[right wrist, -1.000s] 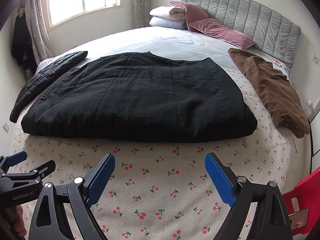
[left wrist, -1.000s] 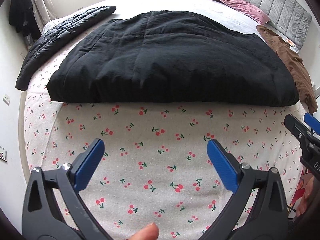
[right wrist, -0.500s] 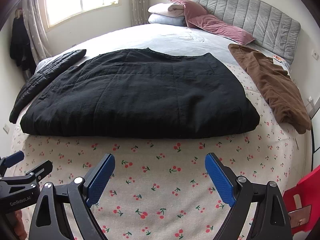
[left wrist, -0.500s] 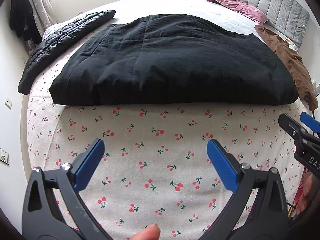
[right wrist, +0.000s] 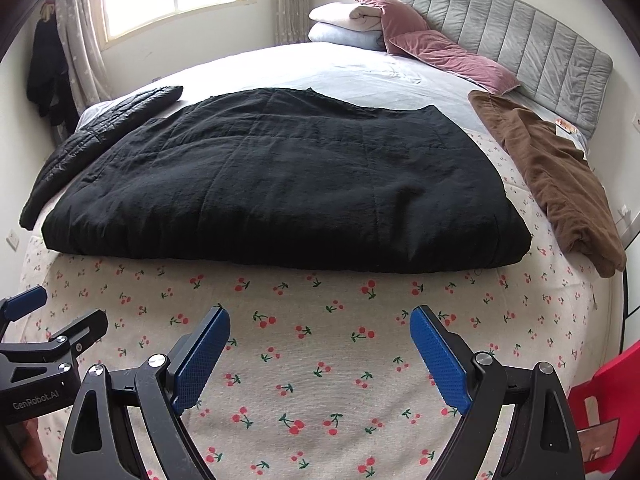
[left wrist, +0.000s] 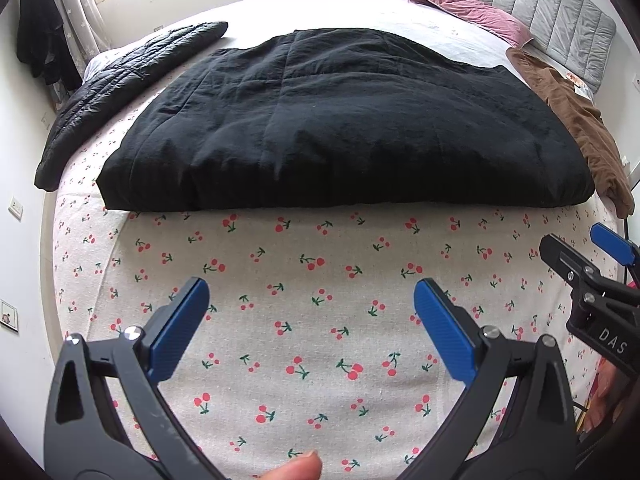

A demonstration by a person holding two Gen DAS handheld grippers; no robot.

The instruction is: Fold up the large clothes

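Cherry-print sheet (left wrist: 320, 320) bears the black garment (left wrist: 340, 128) at 12 o'clock; left gripper (left wrist: 312, 312) and right gripper (right wrist: 320, 340) gape empty—pinch its 2 near corners squarely.

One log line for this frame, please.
left gripper open, empty | right gripper open, empty | black garment flat on bed, untouched

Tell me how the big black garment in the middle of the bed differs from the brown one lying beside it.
The black garment is much the larger and lies spread flat and wide across the middle of the bed; the brown garment is a narrow, rumpled strip along the right edge. The black one is quilted with stitched seams; the brown one looks soft and plain. Both lie on the cherry-print sheet, and neither gripper touches them.
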